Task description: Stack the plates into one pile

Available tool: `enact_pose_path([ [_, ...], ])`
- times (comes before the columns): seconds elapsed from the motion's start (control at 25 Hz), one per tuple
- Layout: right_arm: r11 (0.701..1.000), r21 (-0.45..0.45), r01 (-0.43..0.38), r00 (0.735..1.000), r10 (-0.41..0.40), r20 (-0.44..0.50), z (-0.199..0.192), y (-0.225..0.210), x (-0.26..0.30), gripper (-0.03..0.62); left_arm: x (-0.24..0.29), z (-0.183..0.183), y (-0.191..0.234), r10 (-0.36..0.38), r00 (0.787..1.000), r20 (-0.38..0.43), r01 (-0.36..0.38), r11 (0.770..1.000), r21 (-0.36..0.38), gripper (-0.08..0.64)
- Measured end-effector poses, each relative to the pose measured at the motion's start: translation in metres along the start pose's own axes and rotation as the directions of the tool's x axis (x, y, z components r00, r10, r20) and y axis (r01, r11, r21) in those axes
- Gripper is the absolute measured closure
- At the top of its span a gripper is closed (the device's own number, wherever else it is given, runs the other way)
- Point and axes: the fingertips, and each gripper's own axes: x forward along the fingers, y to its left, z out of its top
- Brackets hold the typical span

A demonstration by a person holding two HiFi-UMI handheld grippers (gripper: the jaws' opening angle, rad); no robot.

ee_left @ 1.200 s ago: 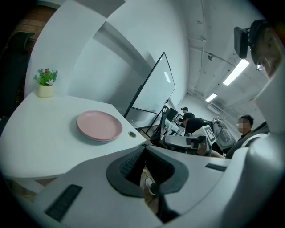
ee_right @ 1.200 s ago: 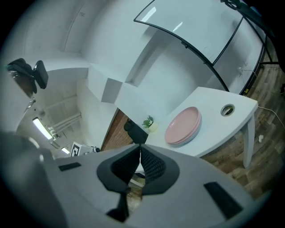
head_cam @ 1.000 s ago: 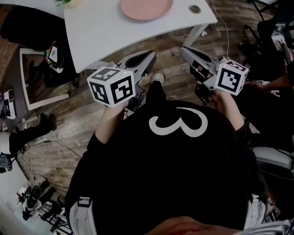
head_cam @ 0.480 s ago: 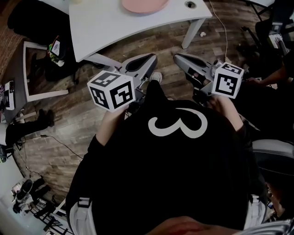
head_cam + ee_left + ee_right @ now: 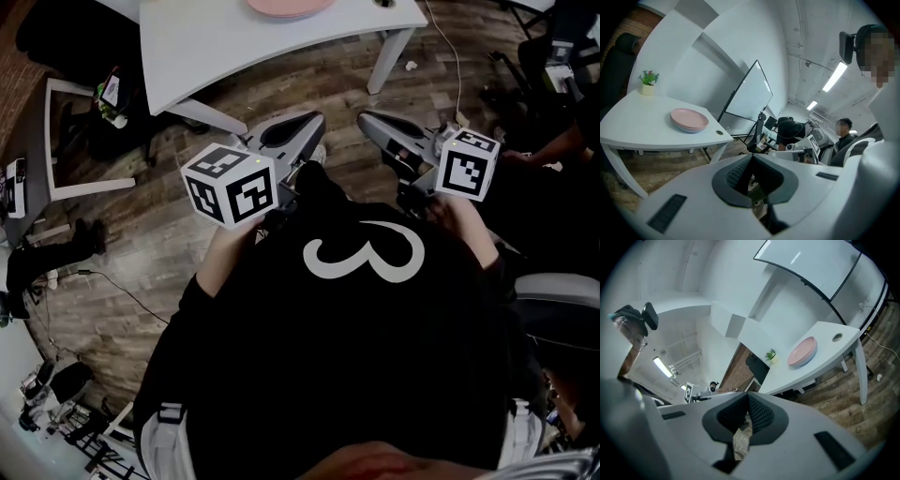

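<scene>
claws: my left gripper (image 5: 752,157) and right gripper (image 5: 747,400) both clenched, nothing in either | plates (image 5: 689,120): one pink pile on the white table (image 5: 633,126), well away from me | risk: I reckon any careless reach could knock that pile crooked

White table (image 5: 642,123) on a wooden floor (image 5: 658,169)
A pile of pink plates (image 5: 689,120) sits on the tabletop. A small potted plant (image 5: 648,82) stands well apart at one end, and a round cable hole (image 5: 720,132) lies near the plates.
</scene>
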Motion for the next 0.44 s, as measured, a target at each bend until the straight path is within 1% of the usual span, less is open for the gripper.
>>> enact_pose_path([
  [0.24, 1.000, 0.009, 0.027, 1.000, -0.027, -0.008, -0.010, -0.009, -0.007, 0.569, 0.006, -0.010, -0.002, -0.012, 1.000, -0.016, 0.012, 1.000, -0.005, 0.543],
  [0.44, 0.999, 0.017, 0.030, 0.999, -0.029, -0.040, -0.024, -0.015, -0.002, 0.569, 0.009, -0.015, -0.003, -0.016, 1.000, -0.013, 0.016, 1.000, 0.000, 0.543],
])
